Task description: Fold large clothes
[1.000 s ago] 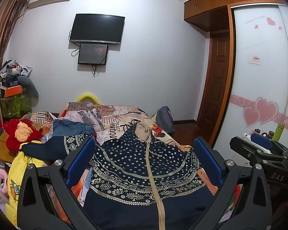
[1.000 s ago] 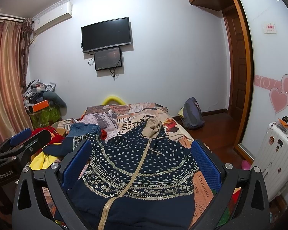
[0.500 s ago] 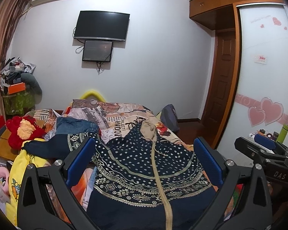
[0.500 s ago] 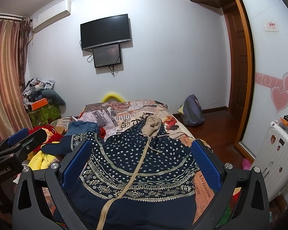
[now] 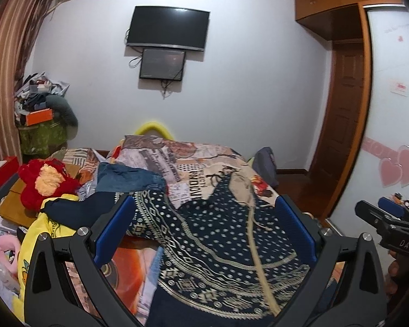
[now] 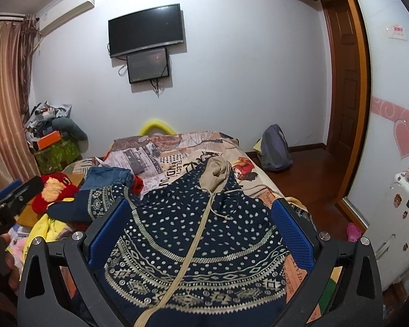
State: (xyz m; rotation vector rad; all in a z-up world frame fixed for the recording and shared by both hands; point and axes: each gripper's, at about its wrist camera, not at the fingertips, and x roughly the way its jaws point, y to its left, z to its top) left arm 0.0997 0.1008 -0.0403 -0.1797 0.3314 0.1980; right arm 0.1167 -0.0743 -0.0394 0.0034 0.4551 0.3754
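A navy zip hoodie [image 5: 218,248] with white dots, patterned bands and a beige hood [image 5: 242,188] lies spread face up on the bed; it also shows in the right wrist view [image 6: 199,242]. One sleeve [image 5: 95,212] stretches out to the left. My left gripper [image 5: 204,226] is open and empty above the hoodie's left half. My right gripper [image 6: 201,223] is open and empty above its chest. Each gripper shows at the edge of the other's view.
The bed has a printed quilt [image 6: 177,155]. Jeans [image 5: 128,177], a red plush toy [image 5: 46,182] and yellow cloth [image 5: 51,223] lie to the left. A backpack [image 6: 275,150] sits on the floor, a white suitcase [image 6: 395,231] stands at the right, near the wardrobe and door.
Both grippers have shifted a little, the left one leftward; the hoodie now sits further right in the left view. The hoodie itself has not moved.
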